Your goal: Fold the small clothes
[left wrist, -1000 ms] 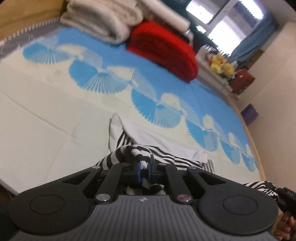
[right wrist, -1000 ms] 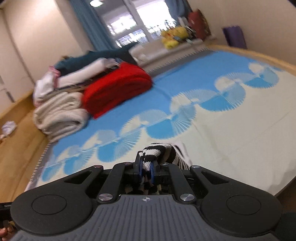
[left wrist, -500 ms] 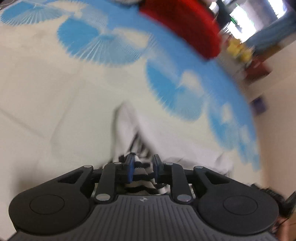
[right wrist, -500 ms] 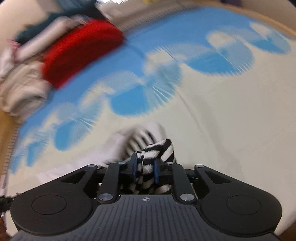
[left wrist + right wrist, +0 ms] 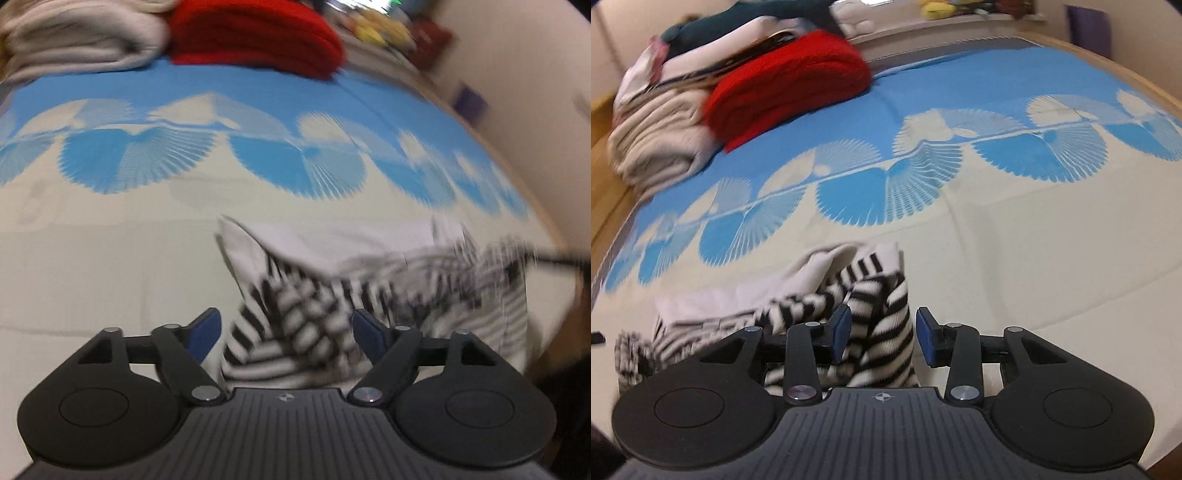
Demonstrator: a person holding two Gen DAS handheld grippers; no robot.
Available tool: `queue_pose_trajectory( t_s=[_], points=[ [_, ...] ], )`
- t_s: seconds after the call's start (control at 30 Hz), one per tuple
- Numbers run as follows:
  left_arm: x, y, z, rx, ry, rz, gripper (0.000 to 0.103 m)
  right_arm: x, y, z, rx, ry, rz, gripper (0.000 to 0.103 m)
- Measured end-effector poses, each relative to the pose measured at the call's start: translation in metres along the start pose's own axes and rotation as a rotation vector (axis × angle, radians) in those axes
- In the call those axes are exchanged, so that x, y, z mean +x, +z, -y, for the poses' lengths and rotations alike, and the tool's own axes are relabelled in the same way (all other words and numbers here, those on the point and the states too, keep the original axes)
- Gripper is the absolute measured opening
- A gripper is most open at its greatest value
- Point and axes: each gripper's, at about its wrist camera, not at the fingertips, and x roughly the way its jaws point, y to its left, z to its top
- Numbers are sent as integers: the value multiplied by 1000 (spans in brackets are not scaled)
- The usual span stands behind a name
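Black-and-white striped knit garment with a plain white lining [image 5: 332,291] lies bunched on the cream-and-blue fan-patterned bedspread [image 5: 110,258], close under both of your tools. Its long axis runs across you, from one tool to the other: your left gripper [image 5: 286,326] sits over one end and your right gripper [image 5: 882,332] over the other, so neither hand is nearer to the piece as a whole.

Your left jaws are opening and already stand wide; a striped fold rises between the blue pads [image 5: 207,328] but neither pad presses on it. Your right jaws are opening too, at about half spread; a striped ridge [image 5: 886,321] stands in the gap, brushing or just beside the inner pad and clear of the outer one.

Both ends look let go, so the cloth rests on the bed by its own weight. The white edge [image 5: 827,266] lies beyond the stripes, away from you, toward the folded red knit blanket [image 5: 790,85]; any next fold would likely turn across that long axis.
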Motion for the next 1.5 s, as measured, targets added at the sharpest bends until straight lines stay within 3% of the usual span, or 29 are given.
queue_pose_trajectory(
  t_s=[0.07, 0.2, 0.3, 0.47, 0.57, 0.63, 0.73, 1.0, 1.1, 1.17, 1.3, 1.4, 1.43, 1.47, 1.5],
  points=[
    [7, -11, 15, 100, 17, -56, 84, -4, -4, 0, -21, 30, -12, 42],
    [32, -24, 41, 299, 144, -132, 84, 3, -13, -7, -97, 54, -89, 42],
    [49, -19, 52, 341, 192, -135, 84, 17, -21, -24, -213, 7, -130, 42],
    [60, 14, 58, 305, 279, -18, 84, 45, -19, -47, -347, -118, -121, 42],
    [56, 37, 47, 138, 343, 88, 83, 52, -4, -53, -320, -158, -47, 42],
    [53, 48, 31, -19, 332, 123, 82, 54, 11, -52, -257, -184, 28, 42],
    [57, 52, 13, -152, 263, 84, 82, 55, 26, -44, -164, -171, 87, 42],
    [57, 55, 12, -56, 132, 61, 82, 60, 36, -42, -179, -15, 47, 42],
    [64, 54, 13, -10, 157, 42, 82, 54, 36, -43, -202, 70, 31, 48],
    [71, 53, 14, 21, 176, 19, 82, 57, 32, -49, -258, 75, 2, 49],
    [86, 56, 17, 70, 199, 1, 81, 73, 20, -68, -405, 3, -38, 49],
    [97, 58, 16, 76, 222, -22, 66, 86, 17, -79, -472, -37, -40, 46],
    [100, 58, 14, 71, 218, -33, 54, 89, 16, -81, -484, -50, -46, 44],
    [102, 58, 11, 65, 208, -38, 35, 93, 17, -84, -491, -66, -49, 34],
    [103, 59, 10, 61, 195, -42, 24, 96, 18, -84, -494, -76, -45, 20]
  ],
)
